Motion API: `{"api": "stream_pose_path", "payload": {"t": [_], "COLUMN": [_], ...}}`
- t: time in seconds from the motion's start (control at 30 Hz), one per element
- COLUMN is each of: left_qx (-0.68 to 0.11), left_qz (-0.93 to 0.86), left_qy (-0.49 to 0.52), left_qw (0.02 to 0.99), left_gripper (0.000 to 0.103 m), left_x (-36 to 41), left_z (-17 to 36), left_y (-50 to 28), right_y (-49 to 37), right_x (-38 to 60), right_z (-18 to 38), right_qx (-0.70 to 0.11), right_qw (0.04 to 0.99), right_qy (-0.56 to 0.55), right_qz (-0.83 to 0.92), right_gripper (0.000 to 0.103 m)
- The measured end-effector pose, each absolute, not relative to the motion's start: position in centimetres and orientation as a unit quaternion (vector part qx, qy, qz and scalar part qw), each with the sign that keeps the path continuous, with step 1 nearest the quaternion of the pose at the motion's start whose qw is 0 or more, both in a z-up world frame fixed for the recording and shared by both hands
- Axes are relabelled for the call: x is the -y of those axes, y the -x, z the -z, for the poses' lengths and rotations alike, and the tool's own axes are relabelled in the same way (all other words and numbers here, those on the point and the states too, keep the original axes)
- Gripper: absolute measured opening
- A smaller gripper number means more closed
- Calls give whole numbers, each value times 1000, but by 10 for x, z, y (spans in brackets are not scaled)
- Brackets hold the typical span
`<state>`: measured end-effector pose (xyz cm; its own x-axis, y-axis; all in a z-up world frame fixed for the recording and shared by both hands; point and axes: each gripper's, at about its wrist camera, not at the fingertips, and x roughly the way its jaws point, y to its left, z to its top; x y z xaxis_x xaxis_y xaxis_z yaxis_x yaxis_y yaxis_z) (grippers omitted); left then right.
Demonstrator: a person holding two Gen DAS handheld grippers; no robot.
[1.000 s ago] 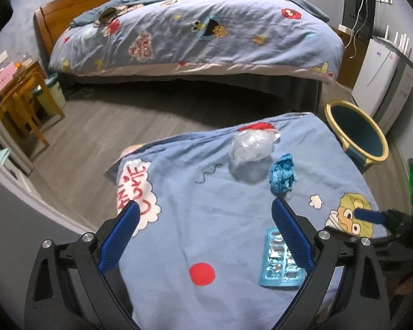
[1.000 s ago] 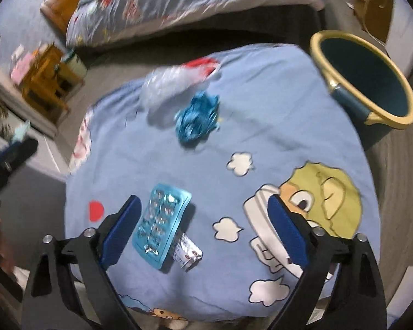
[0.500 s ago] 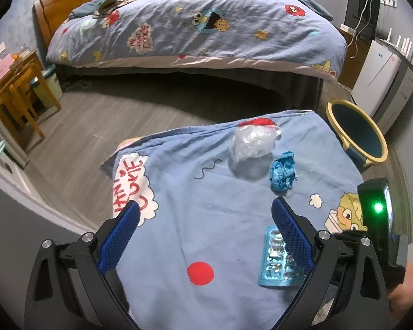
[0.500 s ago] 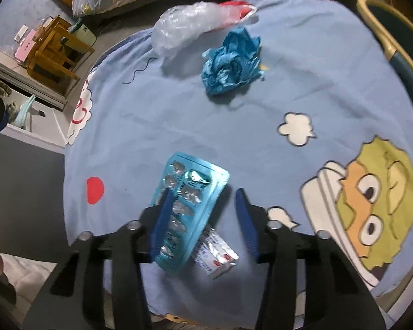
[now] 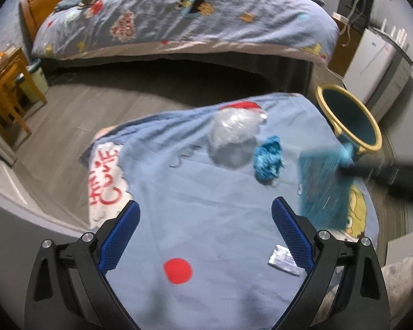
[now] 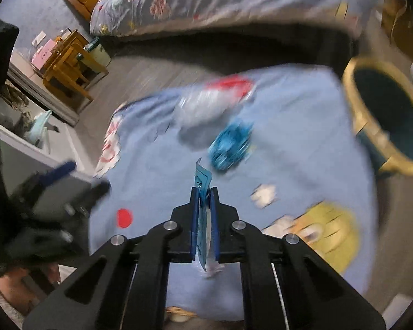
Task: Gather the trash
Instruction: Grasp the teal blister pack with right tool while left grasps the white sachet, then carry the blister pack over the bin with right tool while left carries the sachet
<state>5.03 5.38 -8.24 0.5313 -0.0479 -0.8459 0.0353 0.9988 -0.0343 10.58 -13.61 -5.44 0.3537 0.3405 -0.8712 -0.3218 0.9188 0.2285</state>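
Teal foil-backed blister pack (image 6: pixel 203 177): thin, edge-on, motion-blurred, pinched in right gripper (image 6: pixel 204 192); left gripper (image 5: pixel 205 209) spread wide, empty.

crumpled wad (image 5: pixel 268 160) right of plastic bag (image 5: pixel 232 129), bin (image 5: pixel 349 118) beyond

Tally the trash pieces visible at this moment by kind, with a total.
Blue blister pack, held in the right gripper: 1
Crumpled blue wad: 1
Clear plastic bag: 1
Small foil packet: 1
Total: 4
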Motion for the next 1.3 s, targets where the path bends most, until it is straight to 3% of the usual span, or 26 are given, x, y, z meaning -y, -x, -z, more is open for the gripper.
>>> {"api": "stream_pose_path", "payload": {"t": [0.1,0.27,0.4,0.83,1.3], "left_qx": [-479,-514,-545,-587,-532], "left_qz": [21,66,120,161,136], "left_qy": [-22,-44,-75,-118,-117], "left_qw": [877,854,826,785,828], "left_gripper": [95,95,93,59,58], "left_x": [-31,11,41,63,56], "left_z": [94,127,149,181,141], "left_y": [-42,-29,-23,-18,-29], "right_y": [-112,-116,-119,-124,-124], "right_x": [157,193,197,208,211], "right_z": [39,40,34,36,31], "right_qx": [-507,-507,-492,-492,-486], "right_qw": [843,845,856,852,855], "right_qy": [19,-54,-35,-72,-74], "right_qz": [-179,-162,-157,-166,-164], "right_gripper": [8,8,8,8,8]}}
